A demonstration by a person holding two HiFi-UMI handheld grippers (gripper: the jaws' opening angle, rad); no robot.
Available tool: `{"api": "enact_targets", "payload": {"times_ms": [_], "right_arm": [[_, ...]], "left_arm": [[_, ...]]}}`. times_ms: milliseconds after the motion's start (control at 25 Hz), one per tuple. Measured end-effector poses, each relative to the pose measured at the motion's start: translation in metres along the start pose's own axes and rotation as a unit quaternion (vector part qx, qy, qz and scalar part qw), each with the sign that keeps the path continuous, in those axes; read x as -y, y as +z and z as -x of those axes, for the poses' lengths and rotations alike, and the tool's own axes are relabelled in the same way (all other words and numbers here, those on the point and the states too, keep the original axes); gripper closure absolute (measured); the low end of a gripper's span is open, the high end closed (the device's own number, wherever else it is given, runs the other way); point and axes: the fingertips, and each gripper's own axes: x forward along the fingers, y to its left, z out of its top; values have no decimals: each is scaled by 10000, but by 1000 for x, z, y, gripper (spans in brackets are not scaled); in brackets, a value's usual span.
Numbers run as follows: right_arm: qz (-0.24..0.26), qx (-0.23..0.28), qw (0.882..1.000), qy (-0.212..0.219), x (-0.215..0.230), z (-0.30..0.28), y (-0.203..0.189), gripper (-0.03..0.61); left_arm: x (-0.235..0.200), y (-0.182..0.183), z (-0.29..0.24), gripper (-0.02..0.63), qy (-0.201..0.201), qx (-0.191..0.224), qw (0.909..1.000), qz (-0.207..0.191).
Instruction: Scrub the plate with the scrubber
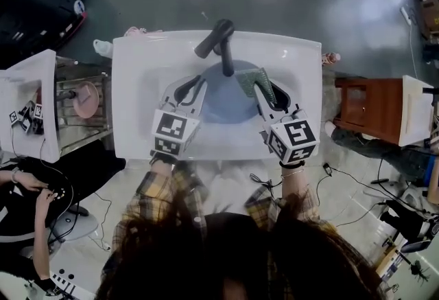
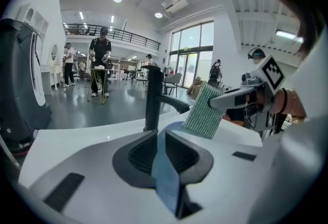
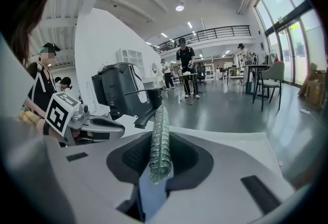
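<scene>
We see the left gripper with its jaws clamped narrow on the left rim of the blue plate. The plate sits over the sink basin, under the black faucet. The right gripper jaws pinch the green scrubber (edge-on in its own view), over the plate's right side. We can't tell whether it touches the plate.

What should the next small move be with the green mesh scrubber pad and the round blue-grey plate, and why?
Probably lower the right gripper so the green mesh scrubber pad lies flat on the round blue-grey plate, then rub. The left gripper clamps the plate's rim over the white sink; the pad hangs by its far edge, contact unclear.
</scene>
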Motion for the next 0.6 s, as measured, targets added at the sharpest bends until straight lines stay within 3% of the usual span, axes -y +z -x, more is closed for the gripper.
{"api": "enact_targets", "payload": {"times_ms": [120,240,600], "right_arm": [[-110,-50,9999,38,-2,-7,-10,482],[-194,-149,9997,40,-1,-11,-19,482],[-347,-379,9986,101,5,-26,-38,482]], "left_arm": [[-1,-10,-6,580,-53,-105,9999,21],[-2,-21,-10,528,-85,-240,9997,45],[-9,-55,-23,500,-186,-699,9968,329]]}}
